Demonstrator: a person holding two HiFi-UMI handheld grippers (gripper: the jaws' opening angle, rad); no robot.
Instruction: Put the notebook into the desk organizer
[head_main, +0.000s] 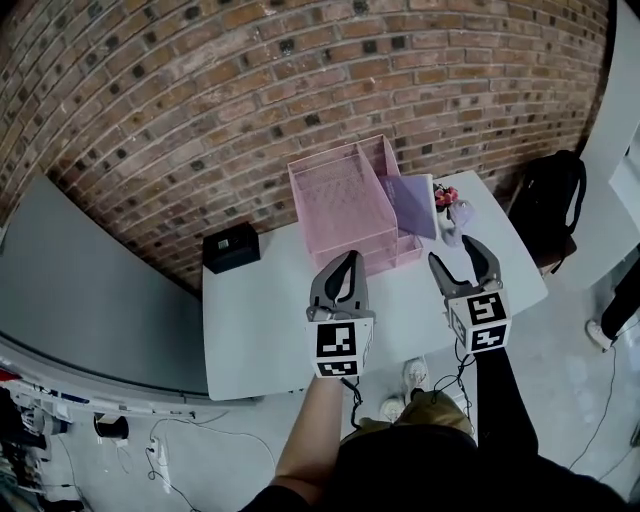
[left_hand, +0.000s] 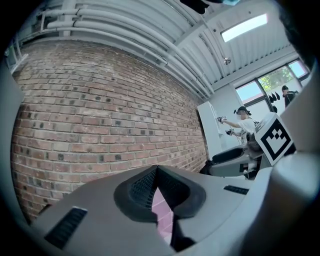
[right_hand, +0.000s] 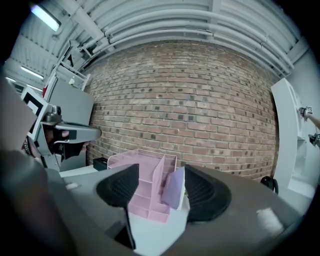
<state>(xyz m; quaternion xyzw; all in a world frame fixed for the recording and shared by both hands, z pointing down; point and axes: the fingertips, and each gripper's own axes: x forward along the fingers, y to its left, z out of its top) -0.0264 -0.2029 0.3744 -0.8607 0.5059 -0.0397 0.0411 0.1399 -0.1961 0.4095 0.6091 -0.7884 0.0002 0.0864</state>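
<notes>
The notebook (head_main: 410, 205) leaned at the desk organizer's (head_main: 340, 195) right side, inside or merely against it I could not tell; the left gripper (head_main: 350, 258) was closed on nothing, the right gripper (head_main: 457, 252) parted and empty.

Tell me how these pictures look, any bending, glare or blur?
Head view: fisheye bows the brick wall; the table is evenly lit, no glare. Left gripper view: dark corners, the ceiling light is blown out. Right gripper view: the organizer is fairly sharp, the right tongs close up look soft.
</notes>
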